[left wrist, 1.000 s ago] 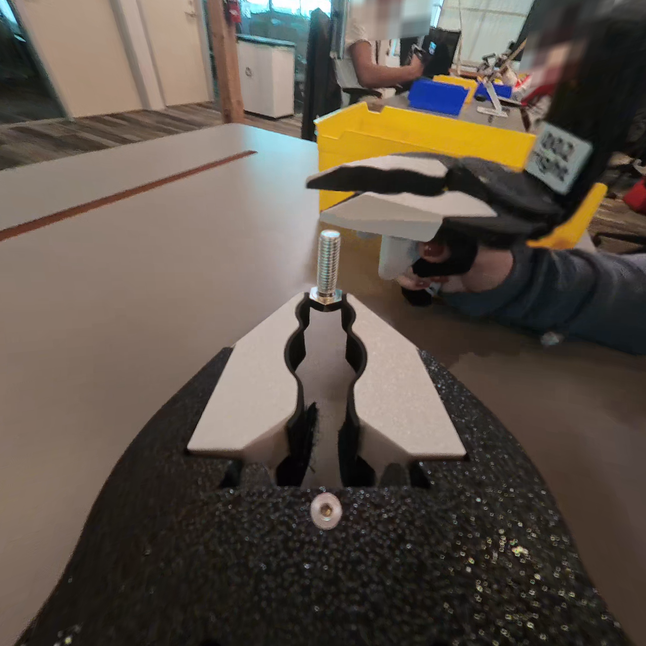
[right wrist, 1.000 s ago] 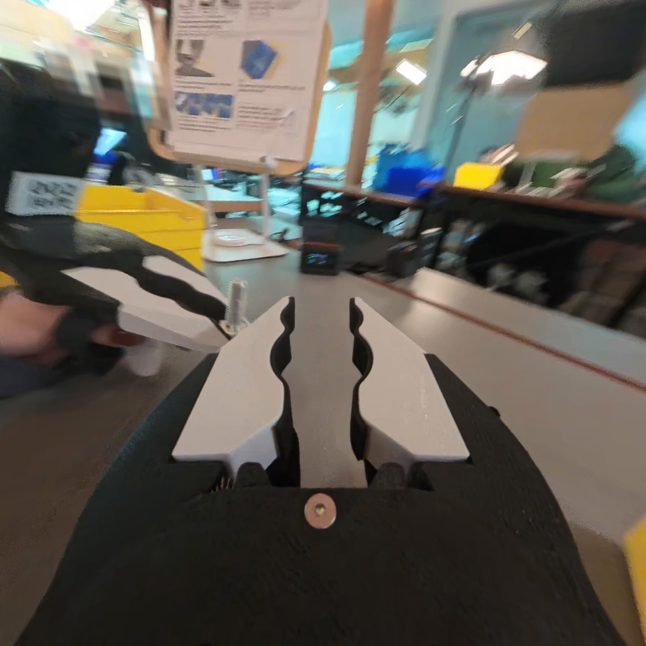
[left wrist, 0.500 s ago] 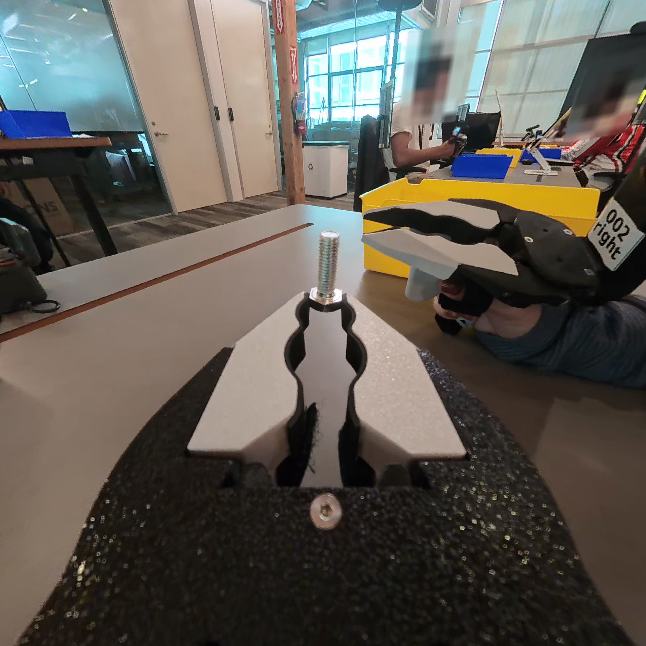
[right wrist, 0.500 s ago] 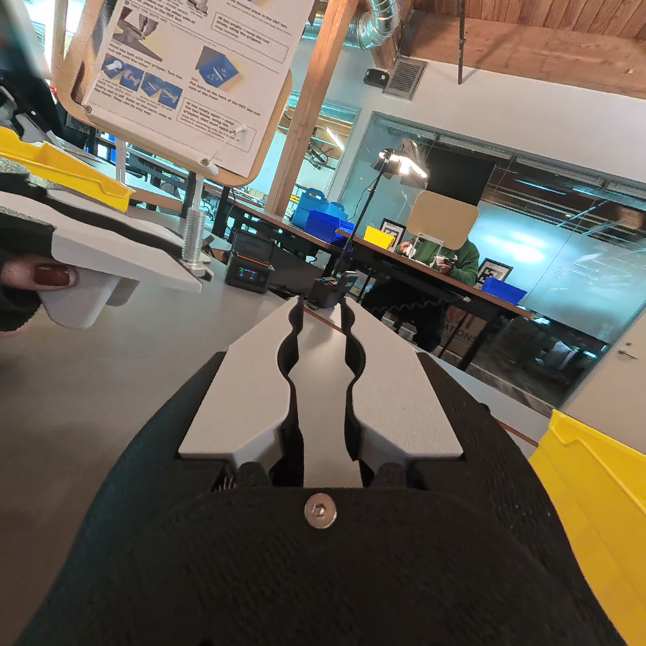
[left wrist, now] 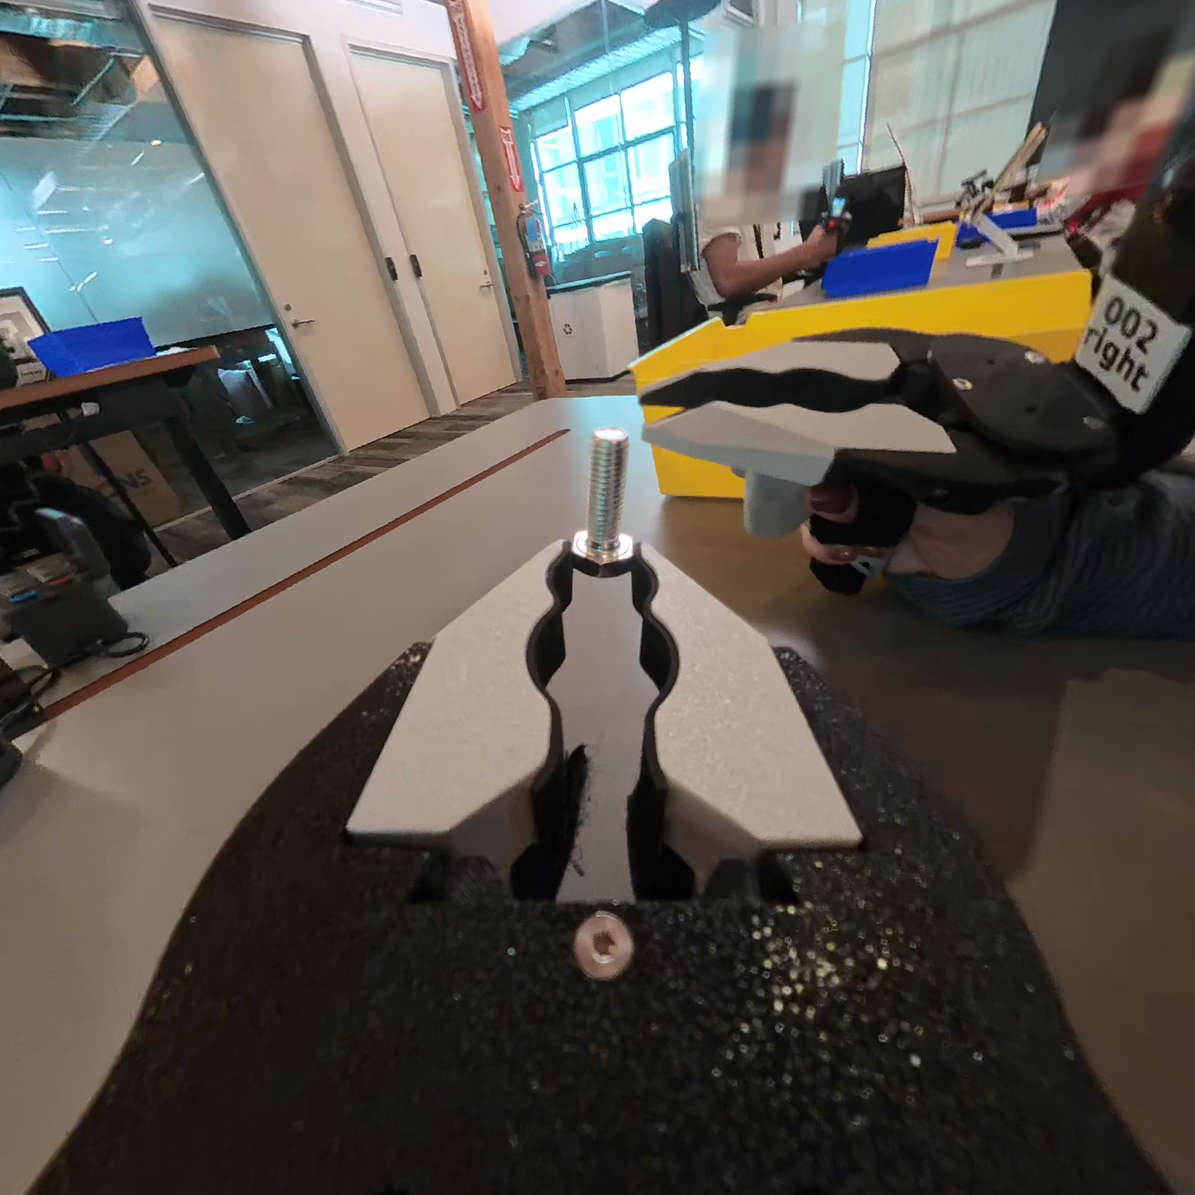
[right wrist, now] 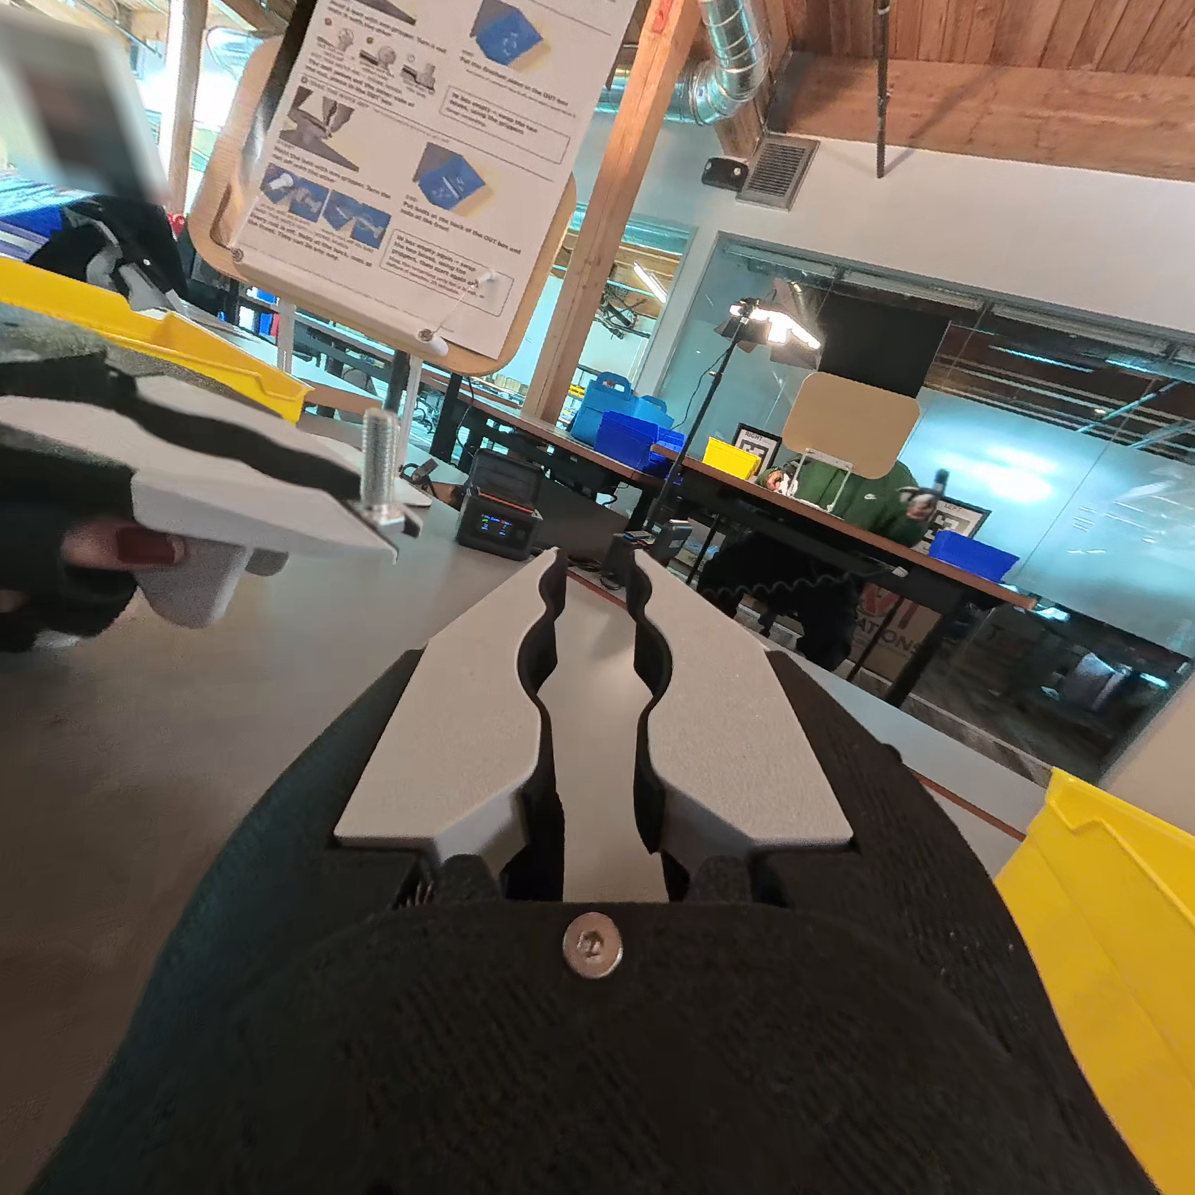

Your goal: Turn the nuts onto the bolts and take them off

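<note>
A silver threaded bolt (left wrist: 608, 491) stands upright, its head clamped between the tips of my left gripper (left wrist: 604, 556), which is shut on it. No nut shows on the thread. My right gripper (left wrist: 653, 414) hovers to the right of the bolt at about the height of its top, jaws slightly apart and empty. In the right wrist view my right gripper (right wrist: 595, 562) is open with nothing between the fingers. The bolt (right wrist: 378, 465) and the left gripper (right wrist: 381, 517) are up to its left.
A yellow bin (left wrist: 905, 323) stands behind the right gripper on the grey table (left wrist: 323, 646). Another yellow bin (right wrist: 1112, 937) is at the right edge of the right wrist view. An instruction board (right wrist: 414, 161) on a stand rises behind the bolt. People sit at far desks. The left gripper's tips are roughly 7 cm from the right gripper's.
Both views have tilted upward. The right gripper has swung and now points nearer the bolt, still open and empty. The left gripper keeps its hold on the bolt.
</note>
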`<action>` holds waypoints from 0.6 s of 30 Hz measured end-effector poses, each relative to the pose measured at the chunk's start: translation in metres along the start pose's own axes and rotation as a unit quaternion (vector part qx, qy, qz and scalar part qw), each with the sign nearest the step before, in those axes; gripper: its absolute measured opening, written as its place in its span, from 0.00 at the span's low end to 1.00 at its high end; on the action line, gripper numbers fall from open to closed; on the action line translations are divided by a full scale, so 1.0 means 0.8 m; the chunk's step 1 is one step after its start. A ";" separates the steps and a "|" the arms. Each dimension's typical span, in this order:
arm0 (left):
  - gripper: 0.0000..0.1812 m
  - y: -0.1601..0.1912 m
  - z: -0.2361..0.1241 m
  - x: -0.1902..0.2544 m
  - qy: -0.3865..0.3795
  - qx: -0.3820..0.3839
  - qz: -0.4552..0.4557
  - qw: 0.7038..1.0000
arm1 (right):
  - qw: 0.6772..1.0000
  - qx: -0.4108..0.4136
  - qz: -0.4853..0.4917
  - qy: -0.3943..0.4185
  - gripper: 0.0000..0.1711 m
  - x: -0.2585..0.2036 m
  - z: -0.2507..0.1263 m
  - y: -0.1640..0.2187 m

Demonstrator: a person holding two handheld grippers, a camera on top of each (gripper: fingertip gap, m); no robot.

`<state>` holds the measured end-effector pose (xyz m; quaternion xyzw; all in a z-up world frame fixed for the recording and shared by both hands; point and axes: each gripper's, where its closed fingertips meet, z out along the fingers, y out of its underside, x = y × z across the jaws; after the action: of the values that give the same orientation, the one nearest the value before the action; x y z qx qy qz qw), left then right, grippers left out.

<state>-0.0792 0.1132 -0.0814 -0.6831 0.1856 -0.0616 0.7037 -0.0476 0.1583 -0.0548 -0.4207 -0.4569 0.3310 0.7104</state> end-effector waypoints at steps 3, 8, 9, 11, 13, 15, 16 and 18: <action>0.09 0.004 0.003 0.012 0.010 -0.013 0.034 0.999 | 1.000 0.000 0.015 0.004 0.09 0.001 -0.002 -0.001; 0.09 0.001 0.002 0.011 0.011 -0.005 0.021 1.000 | 1.000 -0.004 0.004 0.010 0.09 0.002 -0.003 0.000; 0.09 0.000 0.001 0.011 0.013 -0.002 0.013 1.000 | 1.000 -0.005 0.000 0.008 0.09 0.001 -0.003 0.000; 0.09 -0.003 0.001 0.012 0.017 0.004 0.004 1.000 | 1.000 -0.004 -0.010 0.002 0.09 -0.003 -0.002 0.000; 0.09 -0.003 0.002 0.013 0.020 0.006 0.004 1.000 | 1.000 -0.002 -0.020 -0.005 0.09 -0.007 -0.001 -0.001; 0.09 -0.005 0.001 0.013 0.024 0.009 0.002 1.000 | 1.000 -0.004 -0.017 -0.002 0.09 -0.004 -0.001 0.001; 0.09 -0.005 0.001 0.013 0.026 0.010 -0.001 1.000 | 1.000 -0.004 -0.015 0.001 0.09 -0.001 -0.001 0.001; 0.09 -0.005 0.001 0.013 0.032 0.012 -0.009 0.999 | 1.000 -0.009 -0.016 0.005 0.10 0.004 -0.002 0.004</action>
<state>-0.0689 0.1099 -0.0794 -0.6739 0.2010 -0.0918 0.7050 -0.0456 0.1616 -0.0566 -0.4212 -0.4629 0.3135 0.7141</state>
